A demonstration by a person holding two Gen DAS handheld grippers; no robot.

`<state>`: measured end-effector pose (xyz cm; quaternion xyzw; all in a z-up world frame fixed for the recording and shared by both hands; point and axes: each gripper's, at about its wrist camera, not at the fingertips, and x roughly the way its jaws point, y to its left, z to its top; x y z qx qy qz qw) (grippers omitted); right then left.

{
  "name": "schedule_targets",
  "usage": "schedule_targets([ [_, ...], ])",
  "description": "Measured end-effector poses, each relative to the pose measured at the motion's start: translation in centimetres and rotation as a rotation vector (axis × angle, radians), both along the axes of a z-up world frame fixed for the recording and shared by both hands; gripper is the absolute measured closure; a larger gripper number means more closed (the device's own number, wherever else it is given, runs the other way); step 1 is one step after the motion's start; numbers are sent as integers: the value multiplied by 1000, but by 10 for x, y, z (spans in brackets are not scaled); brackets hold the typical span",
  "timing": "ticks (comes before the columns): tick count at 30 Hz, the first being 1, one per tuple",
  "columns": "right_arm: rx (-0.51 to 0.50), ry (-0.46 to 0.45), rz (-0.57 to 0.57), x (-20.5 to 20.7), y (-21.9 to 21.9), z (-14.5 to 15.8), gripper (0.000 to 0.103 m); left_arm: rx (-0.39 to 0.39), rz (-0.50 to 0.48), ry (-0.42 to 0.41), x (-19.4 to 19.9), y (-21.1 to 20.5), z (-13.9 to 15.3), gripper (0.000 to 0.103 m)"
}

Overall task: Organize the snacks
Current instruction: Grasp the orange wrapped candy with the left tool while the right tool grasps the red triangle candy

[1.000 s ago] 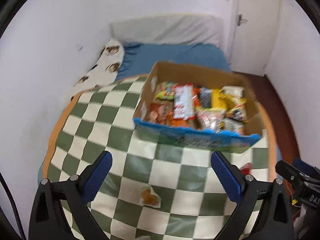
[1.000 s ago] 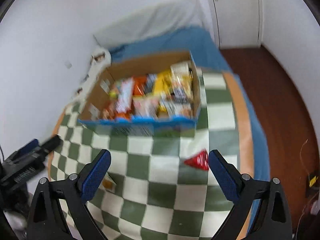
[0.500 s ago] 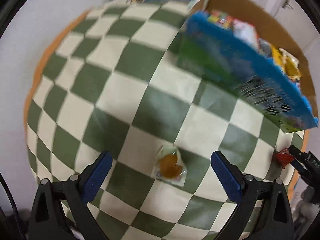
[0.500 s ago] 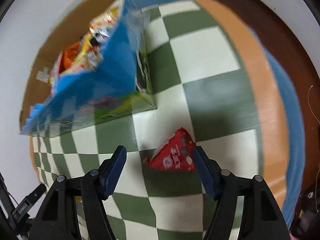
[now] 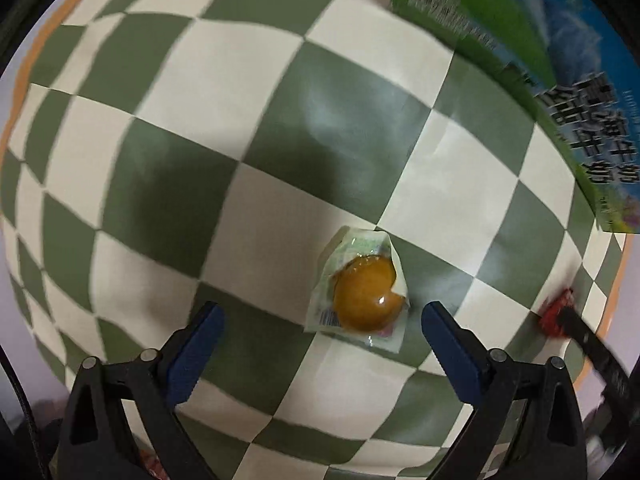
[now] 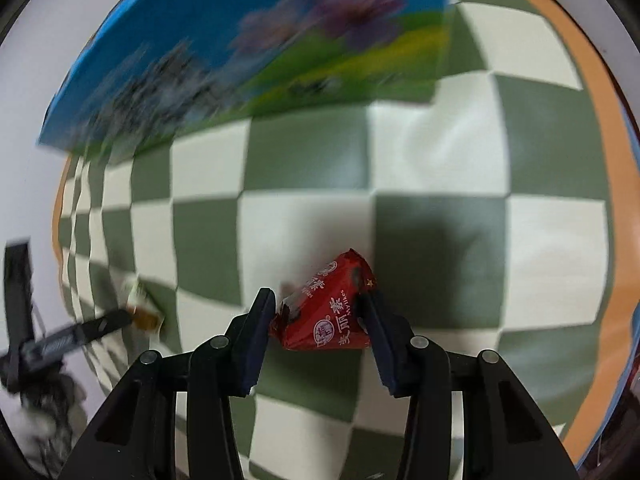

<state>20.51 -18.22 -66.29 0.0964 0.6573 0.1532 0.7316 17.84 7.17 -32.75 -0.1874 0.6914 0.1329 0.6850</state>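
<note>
A clear packet with an orange-brown round snack (image 5: 362,294) lies on the green and white checked cloth (image 5: 248,128). My left gripper (image 5: 320,320) is open just above it, fingers either side, not touching. A red triangular snack packet (image 6: 330,312) lies on the cloth between the fingers of my right gripper (image 6: 320,308), whose pads touch both its sides. The blue and green snack box (image 6: 248,52) stands beyond; it also shows in the left wrist view (image 5: 532,48). The red packet (image 5: 556,314) and the other gripper's finger show at the left wrist view's right edge.
The cloth's orange edge (image 6: 596,128) runs along the right side. The left gripper's finger (image 6: 80,332) and the clear packet (image 6: 142,312) show at the left of the right wrist view.
Both grippers have come down close to the cloth. The left one now straddles the clear packet; the right one has narrowed onto the red packet.
</note>
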Motion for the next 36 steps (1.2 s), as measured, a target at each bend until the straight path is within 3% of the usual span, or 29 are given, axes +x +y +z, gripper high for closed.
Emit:
schedule_targets([
  [4, 1, 18, 22, -13, 18, -8, 55, -61, 0, 19, 5, -3, -22, 19],
  [8, -22, 15, 39, -20, 32, -12, 55, -33, -45, 23, 10, -15, -27, 23],
  [12, -34, 21, 34, -22, 42, -18, 54, -17, -78, 16, 12, -28, -26, 45],
  [21, -58, 42, 28, -14, 49, -26, 47, -3, -97, 11, 5, -39, -27, 46],
  [27, -98, 19, 78, -18, 70, -28, 53, -23, -114, 19, 13, -43, -27, 47],
  [36, 71, 71, 7, -29, 74, -22, 59, -83, -161, 7, 13, -64, -9, 49],
])
